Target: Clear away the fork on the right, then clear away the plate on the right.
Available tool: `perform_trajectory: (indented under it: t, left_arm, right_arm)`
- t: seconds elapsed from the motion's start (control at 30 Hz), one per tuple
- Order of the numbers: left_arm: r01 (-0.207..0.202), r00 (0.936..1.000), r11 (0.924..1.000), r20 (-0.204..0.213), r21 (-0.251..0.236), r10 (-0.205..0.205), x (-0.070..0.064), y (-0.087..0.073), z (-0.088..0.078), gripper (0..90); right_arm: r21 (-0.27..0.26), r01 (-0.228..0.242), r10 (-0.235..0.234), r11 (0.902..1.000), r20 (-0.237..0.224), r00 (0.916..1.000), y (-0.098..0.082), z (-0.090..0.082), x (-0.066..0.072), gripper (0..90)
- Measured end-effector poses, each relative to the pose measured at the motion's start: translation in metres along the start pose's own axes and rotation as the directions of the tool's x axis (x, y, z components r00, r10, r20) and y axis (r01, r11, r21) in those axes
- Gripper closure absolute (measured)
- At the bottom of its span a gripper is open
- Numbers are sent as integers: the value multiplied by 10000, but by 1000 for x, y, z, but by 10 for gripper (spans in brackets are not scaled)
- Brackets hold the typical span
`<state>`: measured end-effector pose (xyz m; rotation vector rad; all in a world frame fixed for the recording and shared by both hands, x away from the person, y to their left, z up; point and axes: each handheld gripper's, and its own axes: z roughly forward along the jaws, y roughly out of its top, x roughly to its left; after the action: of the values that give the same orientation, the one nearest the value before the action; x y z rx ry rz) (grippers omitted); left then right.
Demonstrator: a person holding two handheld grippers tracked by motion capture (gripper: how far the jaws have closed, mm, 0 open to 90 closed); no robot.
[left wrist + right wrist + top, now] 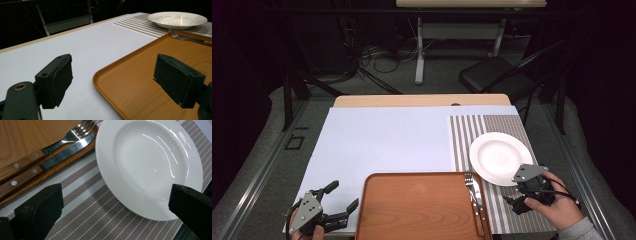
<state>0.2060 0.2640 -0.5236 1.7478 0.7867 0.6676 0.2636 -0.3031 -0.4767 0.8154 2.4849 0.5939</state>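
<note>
- Right now the right gripper [518,199] hovers over the striped placemat [507,220], jaws spread wide and holding nothing, at the near rim of the white plate [500,158].
- Beside the plate, a fork [65,138] and knife [65,151] lie along the right edge of the wooden tray [417,207].
- Meanwhile the left gripper [343,196] sits at the tray's left edge, jaws apart and empty.

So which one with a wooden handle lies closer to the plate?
The knife; it lies between the fork and the plate, on the tray's edge.

No readable text, label or number anywhere.
</note>
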Motion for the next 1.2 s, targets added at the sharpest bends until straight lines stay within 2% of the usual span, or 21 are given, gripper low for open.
perform_trajectory:
  t: [0.3,0.7,1.0,1.2]
  left_arm:
    - [5,10000,10000,-12,13,-5,0,0,1,152]
    - [21,10000,10000,-42,36,-21,0,0,1,152]
    - [9,10000,10000,-32,38,-9,0,0,1,152]
    - [31,10000,10000,-42,62,-31,0,-1,1,152]
  right_arm:
    - [271,985,-991,9948,182,9949,0,2,-8,0]
    - [443,1663,-1682,9851,449,9847,2,8,-12,0]
    - [848,1877,-1934,9786,648,9790,1,19,-16,0]
    - [797,1744,-1795,9814,610,9819,-1,29,-19,0]
